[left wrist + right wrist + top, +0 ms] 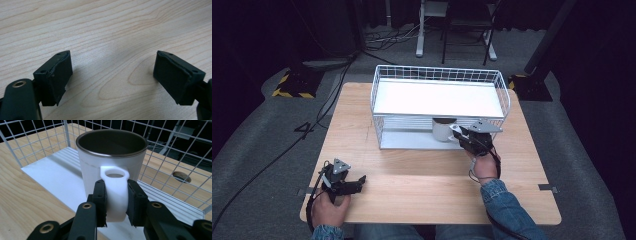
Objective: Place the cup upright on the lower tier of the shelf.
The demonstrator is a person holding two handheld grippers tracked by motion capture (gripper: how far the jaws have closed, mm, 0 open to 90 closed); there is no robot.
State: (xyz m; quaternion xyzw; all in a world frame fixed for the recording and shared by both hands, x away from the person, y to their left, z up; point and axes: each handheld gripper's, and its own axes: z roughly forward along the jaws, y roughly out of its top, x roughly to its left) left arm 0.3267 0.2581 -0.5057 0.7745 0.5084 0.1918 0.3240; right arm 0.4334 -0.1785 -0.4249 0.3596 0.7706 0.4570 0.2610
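Lab or recording studio, light wooden table (412, 175) on grey carpet (257, 140), black curtains (257, 30) around, cables (287, 145) across the floor, hazard-striped stand base (292, 85), white stand legs (419, 30) behind.

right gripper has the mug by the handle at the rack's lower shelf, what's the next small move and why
Probably a short push forward, then open. The right gripper is shut on the white mug's handle, and the mug sits upright at the front edge of the wire rack's lower shelf. The left gripper is open over the table, so it plays no part.
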